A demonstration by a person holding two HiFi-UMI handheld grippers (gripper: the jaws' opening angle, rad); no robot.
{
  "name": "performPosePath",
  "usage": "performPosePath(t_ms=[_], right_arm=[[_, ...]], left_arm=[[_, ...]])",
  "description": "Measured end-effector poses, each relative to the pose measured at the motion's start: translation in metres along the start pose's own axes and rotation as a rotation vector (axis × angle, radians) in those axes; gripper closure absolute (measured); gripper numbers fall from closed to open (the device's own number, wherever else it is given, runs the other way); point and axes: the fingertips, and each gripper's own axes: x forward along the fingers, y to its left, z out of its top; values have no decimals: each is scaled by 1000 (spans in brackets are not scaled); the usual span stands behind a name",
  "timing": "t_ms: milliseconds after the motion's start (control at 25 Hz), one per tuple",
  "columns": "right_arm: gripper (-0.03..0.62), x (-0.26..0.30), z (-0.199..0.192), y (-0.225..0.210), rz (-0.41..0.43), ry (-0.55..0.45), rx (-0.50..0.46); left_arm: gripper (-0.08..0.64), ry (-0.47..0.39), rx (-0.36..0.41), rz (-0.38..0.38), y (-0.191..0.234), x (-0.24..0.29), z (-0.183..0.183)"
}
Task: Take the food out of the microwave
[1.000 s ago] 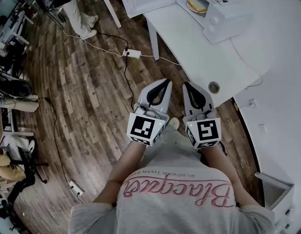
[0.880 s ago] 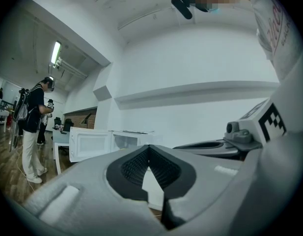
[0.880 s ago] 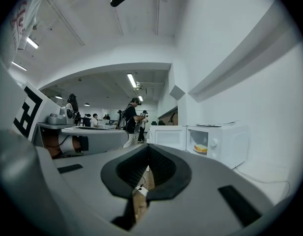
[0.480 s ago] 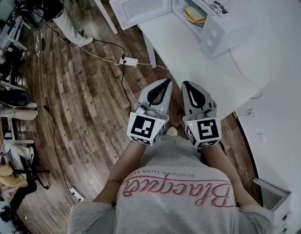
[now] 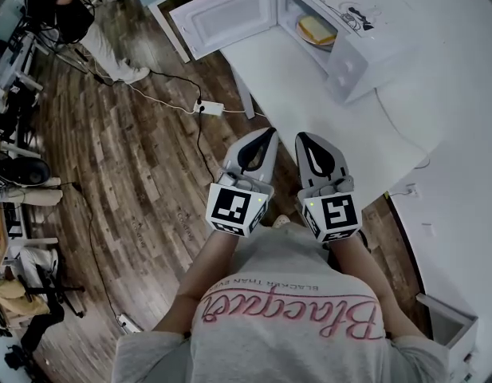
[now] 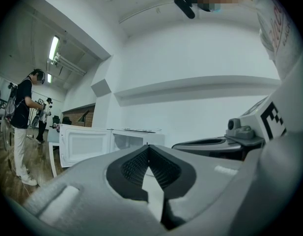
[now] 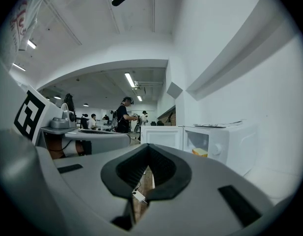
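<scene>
Head view: left gripper (image 5: 269,132), right gripper (image 5: 303,137), jaws closed empty; open microwave (image 5: 371,50) on table (image 5: 308,90) holds food (image 5: 316,29).

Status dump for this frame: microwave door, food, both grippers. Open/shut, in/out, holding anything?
microwave door, wide open, swung out to the left in the head view.
food, inside the microwave, not yet taken out.
left gripper, shut, nothing between the jaws, well short of the microwave.
right gripper, shut, nothing between the jaws, well short of the microwave.
</scene>
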Motion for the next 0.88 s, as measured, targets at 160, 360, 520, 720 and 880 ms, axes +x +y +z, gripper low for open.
performPosePath(t_ms=[160, 360, 520, 720, 880], right_arm=[[583, 6, -6, -3, -4, 14, 3], [583, 17, -9, -8, -26, 21, 8], [583, 36, -10, -16, -72, 19, 30], [583, 71, -10, -27, -128, 27, 28], [583, 98, -11, -50, -211, 31, 46]], left_arm=[[555, 6, -4, -6, 4, 6, -5], [555, 16, -12, -24, 18, 17, -12], [555, 24, -6, -69, 32, 33, -13], [555, 43, 2, -138, 61, 65, -17], [555, 55, 0, -203, 81, 99, -19]])
